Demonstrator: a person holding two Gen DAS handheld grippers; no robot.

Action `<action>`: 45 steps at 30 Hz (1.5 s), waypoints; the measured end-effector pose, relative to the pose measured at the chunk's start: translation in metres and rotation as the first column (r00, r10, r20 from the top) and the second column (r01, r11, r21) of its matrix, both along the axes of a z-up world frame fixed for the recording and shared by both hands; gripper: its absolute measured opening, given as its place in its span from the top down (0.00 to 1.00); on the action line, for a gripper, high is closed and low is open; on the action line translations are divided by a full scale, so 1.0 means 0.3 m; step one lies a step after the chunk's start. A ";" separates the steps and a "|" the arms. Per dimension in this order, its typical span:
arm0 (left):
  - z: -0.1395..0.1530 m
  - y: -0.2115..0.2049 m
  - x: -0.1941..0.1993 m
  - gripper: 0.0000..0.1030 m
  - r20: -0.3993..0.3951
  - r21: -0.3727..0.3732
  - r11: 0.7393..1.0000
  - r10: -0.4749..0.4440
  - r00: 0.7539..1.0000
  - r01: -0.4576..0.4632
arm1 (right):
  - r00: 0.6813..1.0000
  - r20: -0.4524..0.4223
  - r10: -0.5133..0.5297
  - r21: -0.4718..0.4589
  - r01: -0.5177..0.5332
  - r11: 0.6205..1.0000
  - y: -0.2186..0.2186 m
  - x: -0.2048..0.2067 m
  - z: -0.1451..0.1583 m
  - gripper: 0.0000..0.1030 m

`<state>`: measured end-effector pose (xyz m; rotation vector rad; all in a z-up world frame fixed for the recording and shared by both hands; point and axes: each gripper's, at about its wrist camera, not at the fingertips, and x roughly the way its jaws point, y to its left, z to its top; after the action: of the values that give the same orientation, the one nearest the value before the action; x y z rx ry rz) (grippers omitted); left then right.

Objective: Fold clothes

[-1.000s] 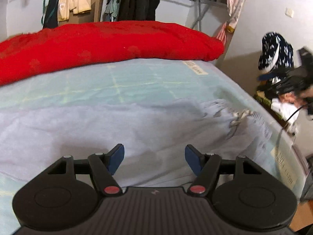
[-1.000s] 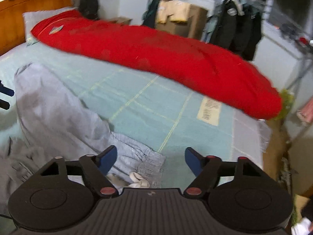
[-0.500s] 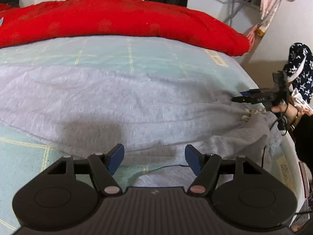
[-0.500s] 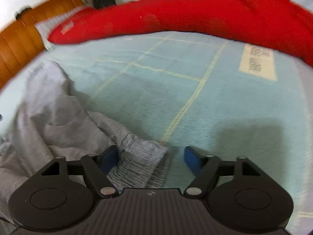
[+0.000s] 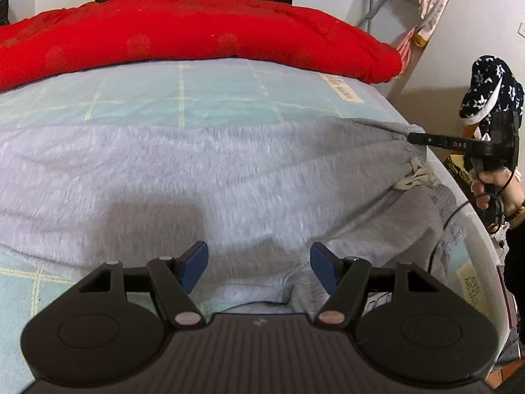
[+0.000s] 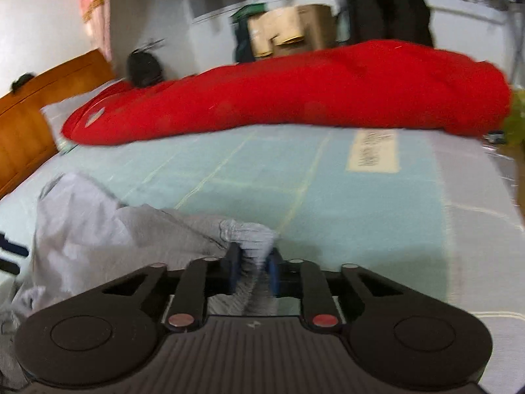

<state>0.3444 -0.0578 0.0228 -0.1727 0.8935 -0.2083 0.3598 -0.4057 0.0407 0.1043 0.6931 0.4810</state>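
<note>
Grey sweatpants (image 5: 197, 170) lie spread across the bed, a white drawstring (image 5: 415, 177) showing at their waist end on the right. My left gripper (image 5: 259, 259) hovers open just above the near side of the cloth, with nothing between its blue pads. At the waist end, my right gripper (image 6: 252, 262) has its jaws closing on the ribbed waistband (image 6: 252, 233), and the pads pinch the bunched cloth. In the left wrist view the right gripper (image 5: 415, 138) reaches in from the right edge, held by a hand (image 5: 489, 184).
The pale green checked sheet (image 5: 213, 98) covers the bed. A red quilt (image 5: 197, 32) lies rolled along the far side. A wooden headboard (image 6: 32, 115) stands at the left, and the bed's edge (image 5: 472, 223) drops off by the hand. A cardboard box (image 6: 288, 29) and hanging clothes stand behind.
The right gripper came down onto the ribbed waistband and its jaws closed on it. The left gripper sank closer to the grey cloth and stayed open.
</note>
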 end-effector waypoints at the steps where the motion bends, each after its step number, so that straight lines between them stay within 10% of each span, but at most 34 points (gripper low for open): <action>1: 0.001 -0.002 -0.003 0.33 0.003 -0.001 1.000 -0.003 1.000 0.003 | 1.000 -0.030 -0.006 -0.018 0.006 1.000 0.000 0.008 -0.014 0.83; 9: -0.006 0.046 -0.037 0.33 -0.011 -0.010 0.999 0.034 0.999 -0.034 | 0.998 -0.047 -0.048 -0.081 0.045 0.996 0.023 0.054 0.015 0.66; 14: -0.001 0.048 -0.039 0.33 -0.005 -0.014 0.998 0.058 0.998 -0.058 | 0.987 0.021 0.162 -0.062 -0.161 0.985 0.212 0.120 0.146 0.64; 18: 0.005 0.050 -0.059 0.33 0.002 -0.014 0.998 0.069 0.998 -0.069 | 0.935 -0.018 0.354 -0.100 -0.354 0.930 0.460 0.189 0.125 0.91; 28: -0.035 0.131 -0.110 0.29 -0.040 -0.015 0.984 0.176 0.983 -0.177 | 0.800 -0.235 0.552 -0.070 -0.580 0.811 0.779 0.219 -0.084 0.89; 34: -0.068 0.135 -0.093 0.29 -0.067 -0.014 0.984 0.175 0.982 -0.177 | 0.645 -0.296 0.704 0.024 -0.732 0.680 0.791 0.059 -0.076 0.87; 42: -0.022 0.176 -0.107 0.29 -0.014 -0.013 0.975 0.222 0.975 -0.223 | 0.788 -0.175 0.590 -0.021 -0.602 0.798 0.747 0.202 0.020 0.86; 45: -0.025 0.196 -0.122 0.29 -0.017 -0.011 0.968 0.249 0.968 -0.250 | 0.787 -0.222 0.575 0.036 -0.583 0.812 0.759 0.238 -0.030 0.83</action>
<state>0.3078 0.0009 0.0154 -0.2975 0.8773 0.0217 0.4312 -0.1779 0.0317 -0.0978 0.9584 1.0655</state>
